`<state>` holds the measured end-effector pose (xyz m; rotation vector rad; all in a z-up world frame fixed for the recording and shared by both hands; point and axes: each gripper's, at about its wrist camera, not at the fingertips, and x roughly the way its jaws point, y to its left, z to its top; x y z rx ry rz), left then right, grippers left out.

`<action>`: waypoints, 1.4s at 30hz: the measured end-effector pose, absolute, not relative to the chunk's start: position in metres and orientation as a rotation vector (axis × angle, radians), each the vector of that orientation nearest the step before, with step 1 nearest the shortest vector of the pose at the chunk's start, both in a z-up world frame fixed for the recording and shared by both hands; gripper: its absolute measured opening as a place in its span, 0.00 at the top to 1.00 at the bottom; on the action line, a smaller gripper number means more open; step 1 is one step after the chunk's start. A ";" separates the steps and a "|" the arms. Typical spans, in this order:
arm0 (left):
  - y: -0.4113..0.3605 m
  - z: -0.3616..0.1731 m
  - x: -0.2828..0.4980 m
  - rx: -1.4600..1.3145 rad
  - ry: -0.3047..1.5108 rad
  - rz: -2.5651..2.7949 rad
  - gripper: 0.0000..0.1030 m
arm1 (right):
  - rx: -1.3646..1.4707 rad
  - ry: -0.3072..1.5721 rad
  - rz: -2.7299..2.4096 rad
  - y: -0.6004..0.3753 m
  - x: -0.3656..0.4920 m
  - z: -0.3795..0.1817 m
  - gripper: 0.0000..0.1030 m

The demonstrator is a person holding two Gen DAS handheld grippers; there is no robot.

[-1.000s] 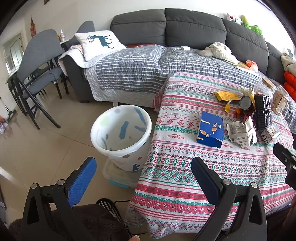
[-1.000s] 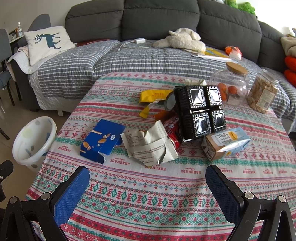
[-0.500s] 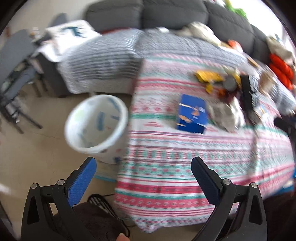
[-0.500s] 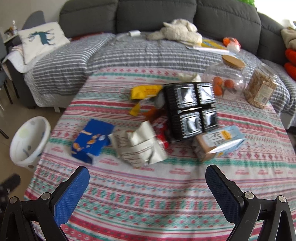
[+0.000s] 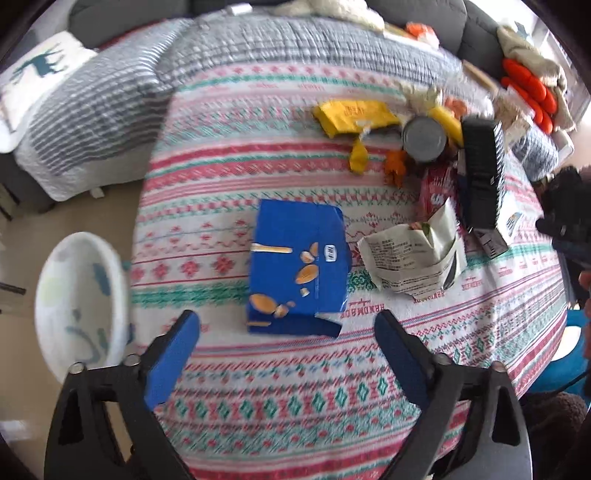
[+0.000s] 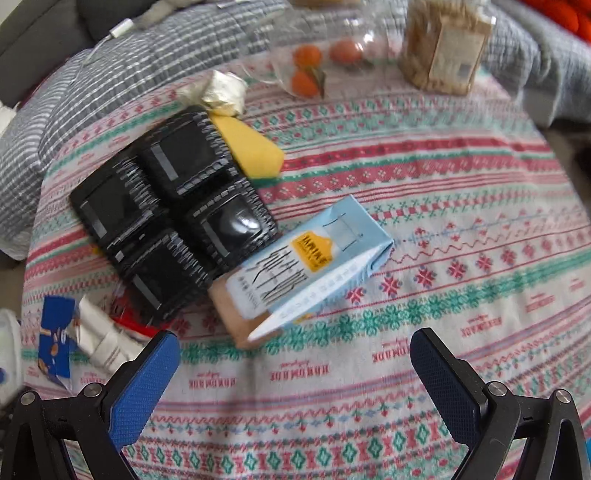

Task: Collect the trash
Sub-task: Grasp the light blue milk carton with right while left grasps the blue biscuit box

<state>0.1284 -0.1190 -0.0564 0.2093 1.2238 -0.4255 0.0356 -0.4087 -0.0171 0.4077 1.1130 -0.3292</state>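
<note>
Left wrist view: left gripper (image 5: 284, 325) jaws wide above flattened blue snack box (image 5: 297, 267); right gripper (image 6: 295, 350) wide too; white patterned bin (image 5: 79, 306) looks empty, nothing collected yet.

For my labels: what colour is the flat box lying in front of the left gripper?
The flat box is blue with orange biscuit pictures, clearest in the left wrist view.

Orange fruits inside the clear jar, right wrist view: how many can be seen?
3 orange fruits in the clear jar: upper left, upper right, lowest. The picture is blurred; more may be hidden.
</note>
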 end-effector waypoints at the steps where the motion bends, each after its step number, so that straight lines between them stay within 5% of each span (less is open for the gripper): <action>1: -0.125 -0.060 0.131 0.221 1.224 -0.436 0.11 | 0.430 1.115 -0.336 -0.416 0.039 -0.018 0.00; 17: -0.156 -0.087 0.157 0.307 1.247 -0.429 0.35 | 0.592 1.226 -0.357 -0.430 0.088 -0.070 0.03; 23: -0.160 -0.080 0.146 0.285 1.231 -0.485 0.65 | 0.649 1.215 -0.351 -0.432 0.093 -0.079 0.05; 25: -0.160 -0.078 0.142 0.272 1.232 -0.498 0.78 | 0.649 1.181 -0.342 -0.431 0.091 -0.075 0.24; 27: -0.159 -0.075 0.138 0.263 1.230 -0.501 0.79 | 0.676 1.167 -0.313 -0.431 0.088 -0.072 0.52; 28: -0.157 -0.073 0.137 0.256 1.229 -0.503 0.80 | 0.692 1.176 -0.306 -0.431 0.083 -0.071 0.57; 33: -0.148 -0.066 0.132 0.245 1.217 -0.499 0.77 | 0.718 1.135 -0.300 -0.437 0.061 -0.060 0.58; 35: -0.146 -0.063 0.129 0.266 1.208 -0.482 0.63 | 0.714 1.109 -0.289 -0.438 0.050 -0.052 0.58; 37: -0.144 -0.061 0.129 0.281 1.191 -0.469 0.34 | 0.698 1.085 -0.279 -0.440 0.039 -0.045 0.58; 42: -0.141 -0.062 0.136 0.304 1.184 -0.457 0.27 | 0.651 1.043 -0.297 -0.449 0.011 -0.030 0.58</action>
